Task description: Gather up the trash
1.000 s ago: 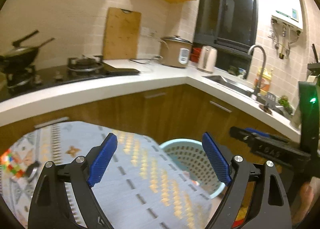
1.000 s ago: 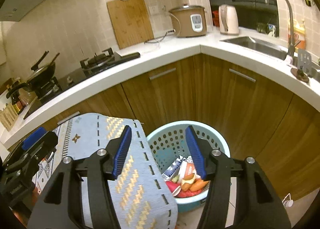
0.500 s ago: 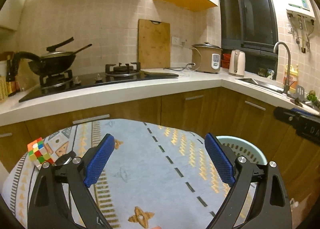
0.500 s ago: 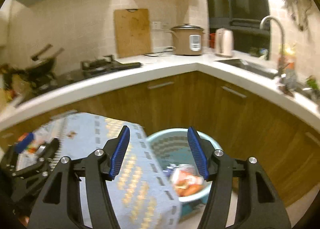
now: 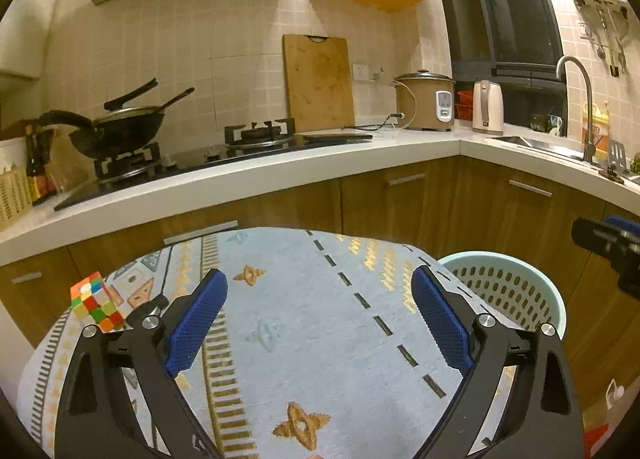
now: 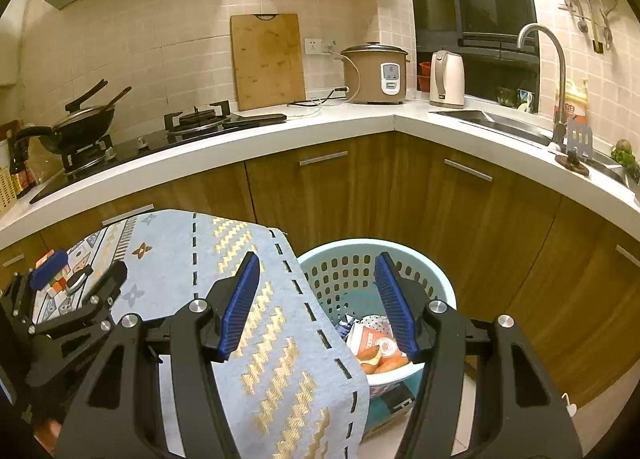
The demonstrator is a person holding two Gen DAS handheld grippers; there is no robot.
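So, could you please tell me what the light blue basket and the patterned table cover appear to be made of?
The basket looks like moulded plastic with a smooth, slightly glossy finish: its wall has regular rows of punched holes and a rolled rim. The table cover appears to be woven fabric, matte: it drapes softly over the table edge in the right wrist view, though the exact fibre cannot be told.

Packets and orange scraps (image 6: 376, 351) lie inside the aqua basket (image 6: 440, 283)

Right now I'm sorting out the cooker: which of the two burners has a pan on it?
The left burner, the one farther from the cutting board, carries the black wok. The right burner, beside the board, is bare.
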